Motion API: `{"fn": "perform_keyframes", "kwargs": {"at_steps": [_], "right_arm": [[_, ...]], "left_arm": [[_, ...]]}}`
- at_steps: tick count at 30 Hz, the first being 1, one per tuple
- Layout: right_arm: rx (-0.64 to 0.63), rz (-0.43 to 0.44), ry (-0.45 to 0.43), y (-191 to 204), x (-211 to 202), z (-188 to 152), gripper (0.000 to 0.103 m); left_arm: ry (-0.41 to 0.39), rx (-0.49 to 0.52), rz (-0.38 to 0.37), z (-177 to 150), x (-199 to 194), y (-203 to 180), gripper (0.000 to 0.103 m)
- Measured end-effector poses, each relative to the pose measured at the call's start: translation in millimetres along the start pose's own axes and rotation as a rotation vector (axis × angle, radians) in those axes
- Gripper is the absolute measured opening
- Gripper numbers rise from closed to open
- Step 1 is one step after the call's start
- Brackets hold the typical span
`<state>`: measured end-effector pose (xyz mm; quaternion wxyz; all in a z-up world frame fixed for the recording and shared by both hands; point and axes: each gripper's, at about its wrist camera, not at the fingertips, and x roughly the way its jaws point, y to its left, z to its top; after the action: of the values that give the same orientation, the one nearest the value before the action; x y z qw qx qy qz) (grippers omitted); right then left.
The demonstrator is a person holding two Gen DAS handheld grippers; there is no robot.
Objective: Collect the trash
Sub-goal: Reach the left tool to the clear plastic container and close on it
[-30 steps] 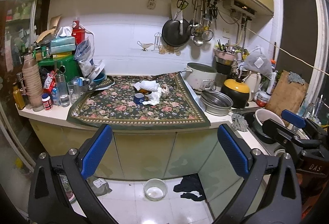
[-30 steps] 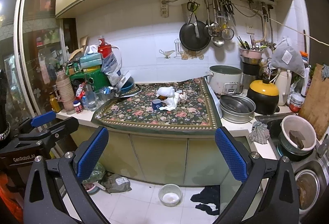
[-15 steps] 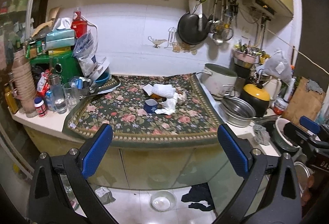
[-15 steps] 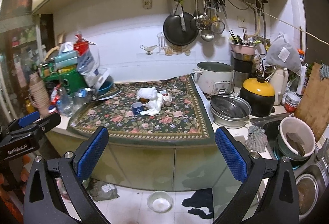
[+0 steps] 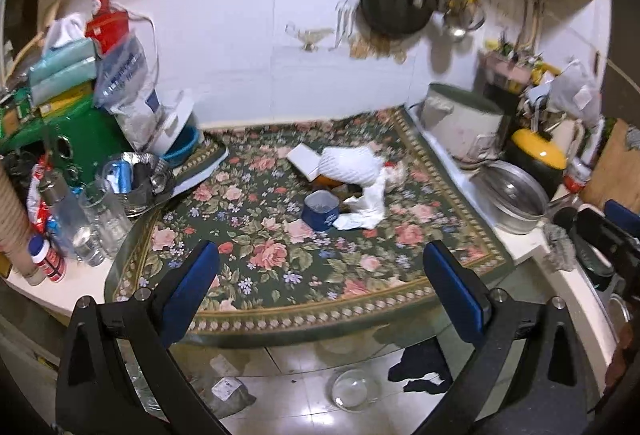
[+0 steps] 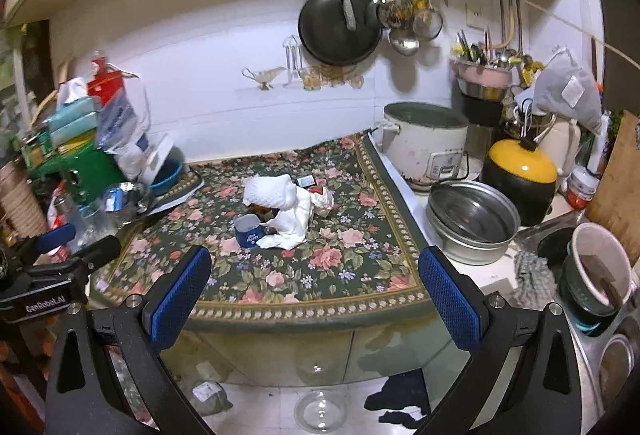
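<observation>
A pile of trash lies in the middle of the floral mat [image 5: 280, 267]: crumpled white tissue [image 5: 352, 165], a small blue cup [image 5: 320, 211] on its side, a flat white box [image 5: 304, 159] and something orange underneath. The right wrist view shows the same tissue [image 6: 280, 191] and blue cup [image 6: 249, 231] on the mat [image 6: 320, 275]. My left gripper [image 5: 320, 299] is open and empty, over the mat's near edge, well short of the pile. My right gripper [image 6: 312, 295] is open and empty too, at the counter's front edge. Each gripper shows at the edge of the other's view.
Bottles, a glass [image 5: 106, 213] and a foil-lined bowl [image 5: 136, 175] crowd the counter's left side. A rice cooker [image 6: 424, 147], steel bowls [image 6: 472, 223], a yellow-lidded pot [image 6: 520, 175] and a sink [image 6: 600, 275] fill the right. A glass bowl [image 6: 320, 411] and dark cloth lie on the floor.
Both grippers have moved forward and up toward the counter; the mat and trash pile now look closer and are seen more from above. Both stay open.
</observation>
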<state>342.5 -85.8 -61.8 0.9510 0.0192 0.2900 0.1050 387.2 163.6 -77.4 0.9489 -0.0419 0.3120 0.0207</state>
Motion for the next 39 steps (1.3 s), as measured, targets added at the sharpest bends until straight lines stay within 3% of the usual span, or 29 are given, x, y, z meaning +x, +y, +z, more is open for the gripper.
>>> {"fn": "perform_keyframes", "kwargs": {"at_steps": [8,15,26,29,34,36,39], "right_arm": [[0.008,-0.012,0.097,-11.5,87.4,9.7,0.103],[-0.006,0.054,0.197,-40.2,172.9,24.2,0.101],[-0.036,0.195,0.348,-71.2,313.6,53.2,0.072],[-0.011,0.243,0.389,-74.0,345.4,53.4,0.064],[0.061,0.3,0.461,-79.6,383.6,49.0,0.054],[0.081,0.326,0.484,-79.6,393.5,45.9,0.054],[0.085,0.356,0.512,-77.9,403.4,42.8,0.041]], "left_arm": [[0.161,-0.06,0.033,7.4,124.8,17.3,0.103],[0.263,-0.154,0.093,11.1,213.7,19.2,0.101],[0.326,-0.242,0.135,23.2,313.0,18.1,0.093],[0.348,-0.275,0.142,21.0,329.9,18.9,0.087],[0.351,-0.317,0.144,20.1,344.6,17.3,0.083],[0.354,-0.319,0.144,20.3,350.5,16.0,0.076],[0.366,-0.314,0.145,19.6,355.5,13.9,0.067]]}}
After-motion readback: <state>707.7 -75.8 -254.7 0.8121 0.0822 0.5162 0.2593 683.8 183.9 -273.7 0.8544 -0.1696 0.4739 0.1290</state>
